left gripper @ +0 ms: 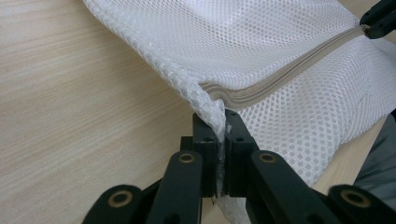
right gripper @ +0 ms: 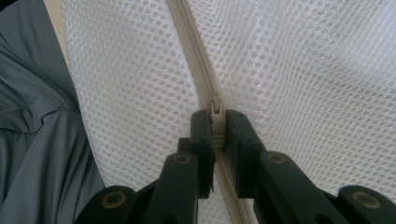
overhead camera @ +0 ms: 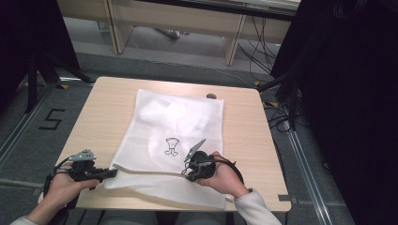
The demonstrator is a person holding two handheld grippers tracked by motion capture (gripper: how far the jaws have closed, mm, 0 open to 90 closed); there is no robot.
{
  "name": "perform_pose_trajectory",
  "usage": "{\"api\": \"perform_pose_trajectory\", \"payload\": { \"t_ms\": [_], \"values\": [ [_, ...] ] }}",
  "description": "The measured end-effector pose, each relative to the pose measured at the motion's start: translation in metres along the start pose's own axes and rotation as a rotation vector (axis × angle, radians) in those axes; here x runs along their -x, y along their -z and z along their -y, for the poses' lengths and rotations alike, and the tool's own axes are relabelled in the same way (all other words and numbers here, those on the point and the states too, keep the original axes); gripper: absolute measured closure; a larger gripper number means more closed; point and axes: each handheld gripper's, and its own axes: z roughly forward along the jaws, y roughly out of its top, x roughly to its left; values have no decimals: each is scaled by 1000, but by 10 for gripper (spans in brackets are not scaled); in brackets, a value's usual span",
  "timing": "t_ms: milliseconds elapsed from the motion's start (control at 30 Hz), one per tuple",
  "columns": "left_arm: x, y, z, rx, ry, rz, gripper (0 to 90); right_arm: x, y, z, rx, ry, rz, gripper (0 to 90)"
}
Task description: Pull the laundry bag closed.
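A white mesh laundry bag (overhead camera: 173, 131) lies flat on the wooden table (overhead camera: 244, 140), with white cloth inside and a small black drawing on it. Its beige zipper (left gripper: 280, 77) runs along the near edge. At the bag's near left corner my left gripper (overhead camera: 110, 173) is shut on the mesh corner (left gripper: 210, 112), right by the zipper's end. My right gripper (overhead camera: 190, 174) is shut on the zipper pull (right gripper: 215, 108), partway along the zipper (right gripper: 191, 42). The right gripper's jaw tips also appear far off (left gripper: 378, 18) in the left gripper view.
The table's near edge (overhead camera: 187, 208) is just below the bag. A small dark object (overhead camera: 211, 96) lies at the table's far edge. Cables and desk legs stand on the floor beyond; dark drapes hang at both sides. A grey trouser leg (right gripper: 37, 140) shows under the table edge.
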Motion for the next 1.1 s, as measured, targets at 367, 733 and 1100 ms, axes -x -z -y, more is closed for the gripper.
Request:
{"api": "perform_pose_trajectory", "payload": {
  "t_ms": [367, 733, 1100],
  "values": [
    [0, 0, 0, -1, 0, 1, 850, 2, 2, 5, -5, -8, 1, 823],
    [0, 0, 0, -4, 1, 3, 850, 3, 3, 10, -10, -9, 0, 823],
    [-1, 0, 0, -5, 1, 1, 850, 6, 6, 18, -13, -24, -2, 823]
  ]
}}
